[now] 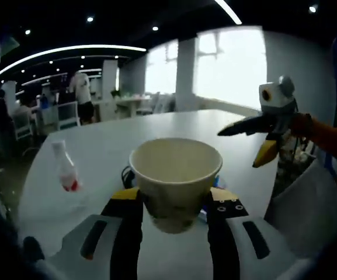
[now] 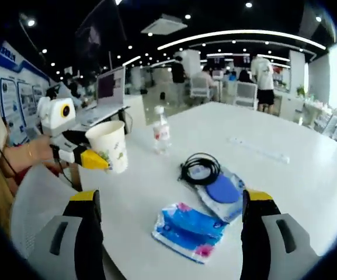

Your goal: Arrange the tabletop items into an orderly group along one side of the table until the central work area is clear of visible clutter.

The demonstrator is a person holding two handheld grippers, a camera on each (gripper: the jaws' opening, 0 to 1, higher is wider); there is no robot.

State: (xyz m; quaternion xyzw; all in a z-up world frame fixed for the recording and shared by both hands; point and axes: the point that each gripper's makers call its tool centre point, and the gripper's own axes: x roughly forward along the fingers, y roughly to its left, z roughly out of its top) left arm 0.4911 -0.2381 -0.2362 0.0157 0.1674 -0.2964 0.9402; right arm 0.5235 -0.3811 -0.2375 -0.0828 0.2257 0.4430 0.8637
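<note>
In the left gripper view the left claw (image 1: 174, 205) is clamped on a pale paper cup (image 1: 176, 178), its two yellow-tipped jaws pressing the cup's sides from 9 and 3 o'clock, with the cup upright, its open mouth showing and its base lifted above the white counter (image 1: 110, 151). At about 9 o'clock from the cup a small clear bottle (image 1: 66, 168) with a white cap and red label stands upright on the counter, well apart from it. A bit of dark cable (image 1: 126, 173) peeks out just behind the cup's left edge. At 2 o'clock the right claw (image 1: 256, 143) comes into this view with its jaws spread apart and nothing between them, held above the counter's edge. In the right gripper view that claw's own jaws rise wide apart at the bottom, and between them, toward 12 o'clock, lie a blue and white packet (image 2: 188, 231), a second clear packet with a round blue disc (image 2: 222, 189) on it, and a coiled black cable (image 2: 200, 168) touching that packet's far end. The bottle (image 2: 161, 135) stands farther off at 11 o'clock. At 10 o'clock the left claw (image 2: 101, 157) holds the cup (image 2: 110, 144) near the counter's edge. Office chairs and standing people fill the far background.
</note>
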